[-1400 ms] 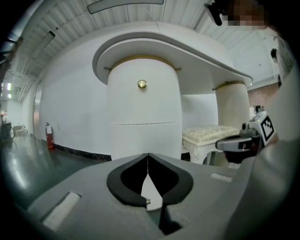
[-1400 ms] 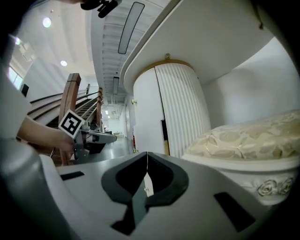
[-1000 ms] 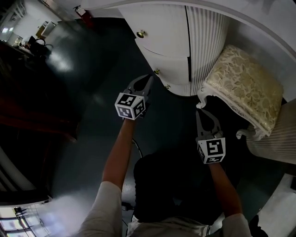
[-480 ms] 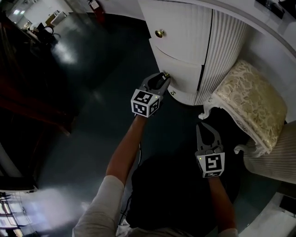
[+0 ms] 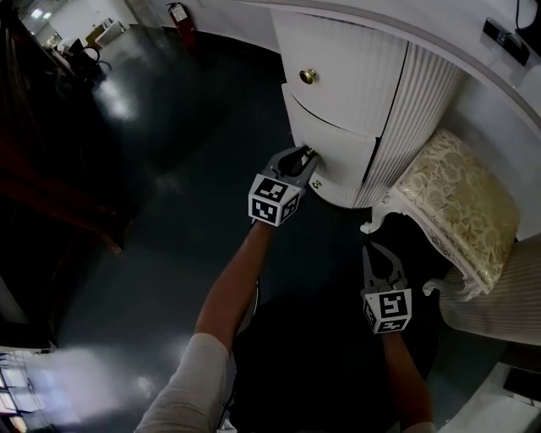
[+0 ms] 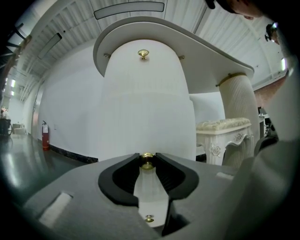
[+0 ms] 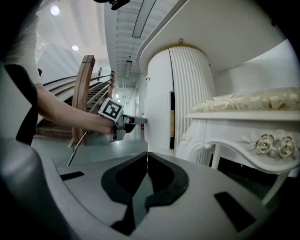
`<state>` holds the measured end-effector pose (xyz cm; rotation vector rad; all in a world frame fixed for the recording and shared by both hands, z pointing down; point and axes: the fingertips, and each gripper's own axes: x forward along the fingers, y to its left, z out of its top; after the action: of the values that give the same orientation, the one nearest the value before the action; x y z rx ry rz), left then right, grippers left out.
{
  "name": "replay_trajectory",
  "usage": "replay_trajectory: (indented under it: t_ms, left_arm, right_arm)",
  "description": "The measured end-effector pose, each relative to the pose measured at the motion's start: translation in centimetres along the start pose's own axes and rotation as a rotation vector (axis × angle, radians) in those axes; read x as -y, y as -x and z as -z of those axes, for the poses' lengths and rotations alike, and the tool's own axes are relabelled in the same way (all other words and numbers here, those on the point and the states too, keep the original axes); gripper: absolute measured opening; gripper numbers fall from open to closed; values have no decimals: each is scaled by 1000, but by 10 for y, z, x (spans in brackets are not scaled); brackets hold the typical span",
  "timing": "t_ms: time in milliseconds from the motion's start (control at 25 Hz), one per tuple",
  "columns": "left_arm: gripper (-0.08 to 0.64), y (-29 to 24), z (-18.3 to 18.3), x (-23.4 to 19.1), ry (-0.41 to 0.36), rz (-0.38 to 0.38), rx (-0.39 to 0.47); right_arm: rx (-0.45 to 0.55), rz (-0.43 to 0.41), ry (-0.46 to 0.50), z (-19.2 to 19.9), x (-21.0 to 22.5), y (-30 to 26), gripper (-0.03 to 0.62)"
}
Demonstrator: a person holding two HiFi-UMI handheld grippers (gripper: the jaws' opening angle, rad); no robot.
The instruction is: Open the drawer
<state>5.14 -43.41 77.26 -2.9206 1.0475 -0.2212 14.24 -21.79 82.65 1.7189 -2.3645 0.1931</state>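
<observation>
The white curved cabinet [image 5: 355, 68] has a middle drawer with a small brass knob [image 5: 309, 152] [image 6: 147, 161]. My left gripper [image 5: 304, 156] [image 6: 147, 157] reaches level to that drawer front. Its jaws are closing, with the knob between their tips and the pads touching both of its sides. An upper brass knob [image 5: 308, 76] [image 6: 143, 54] and a lower one [image 5: 316, 183] sit on the same front. My right gripper [image 5: 378, 247] [image 7: 146, 152] hangs lower and to the right, shut and empty, pointing toward the cabinet. From the right gripper view the left gripper [image 7: 140, 121] is at the cabinet's edge.
A white carved stool with a cream patterned cushion [image 5: 461, 194] [image 7: 243, 117] stands right of the cabinet, close to my right gripper. A wide white curved top [image 6: 211, 51] overhangs the cabinet. Dark glossy floor [image 5: 152, 169] spreads left. A red fire extinguisher [image 5: 184, 13] stands far back.
My left gripper went forward from just short of the cabinet, opened, and now has the middle knob between its tips. The right gripper sank a little and stayed shut.
</observation>
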Motion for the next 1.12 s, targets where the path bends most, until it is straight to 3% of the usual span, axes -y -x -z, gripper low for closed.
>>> replay_trajectory:
  t_ms: [600,1120]
  left_arm:
    - [114,28,6,1,-11,17,-29]
    - [112,47,10,2,6,3,-58]
  right_arm:
    - [-53,18,8,35,13,0,15]
    - [-42,-36,28,50,29,-19,15]
